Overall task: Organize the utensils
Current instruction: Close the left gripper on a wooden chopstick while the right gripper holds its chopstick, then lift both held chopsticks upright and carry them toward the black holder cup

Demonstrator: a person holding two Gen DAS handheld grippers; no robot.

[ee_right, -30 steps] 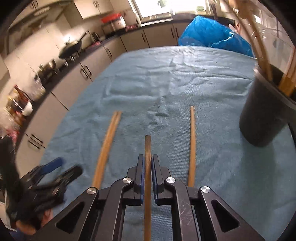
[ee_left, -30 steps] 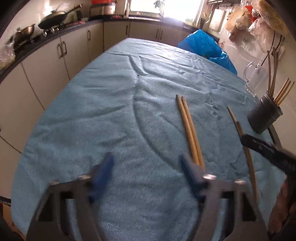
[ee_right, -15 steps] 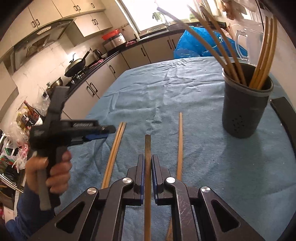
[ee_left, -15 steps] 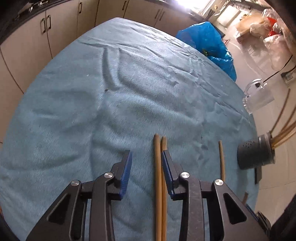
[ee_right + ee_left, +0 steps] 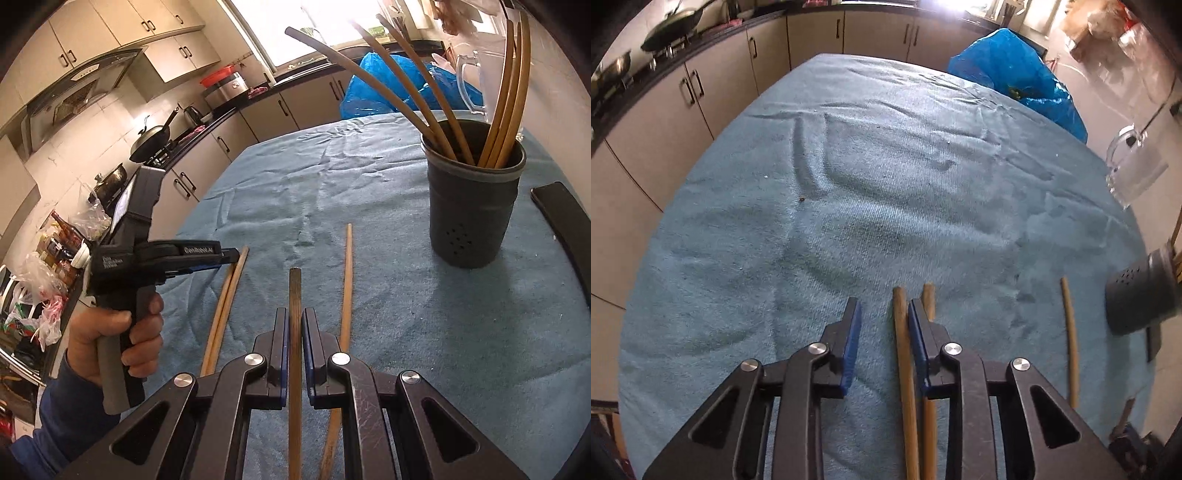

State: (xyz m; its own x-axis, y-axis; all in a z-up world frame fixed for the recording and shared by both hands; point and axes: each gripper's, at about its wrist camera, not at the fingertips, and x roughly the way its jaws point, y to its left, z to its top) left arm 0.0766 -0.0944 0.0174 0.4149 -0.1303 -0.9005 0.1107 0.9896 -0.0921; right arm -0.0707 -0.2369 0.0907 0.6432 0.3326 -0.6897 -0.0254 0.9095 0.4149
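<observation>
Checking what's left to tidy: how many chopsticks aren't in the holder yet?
4: a pair on the cloth, a dark chopstick in the right hand-held gripper, a lone chopstick lying beside it.

Black hand-held gripper (image 5: 294, 328), blue pads (image 5: 283, 343)

Your right gripper (image 5: 294, 328) hid the near part of its chopstick (image 5: 294, 295); the frame's right edge cut the grey holder (image 5: 1137, 295) in your left view.
</observation>
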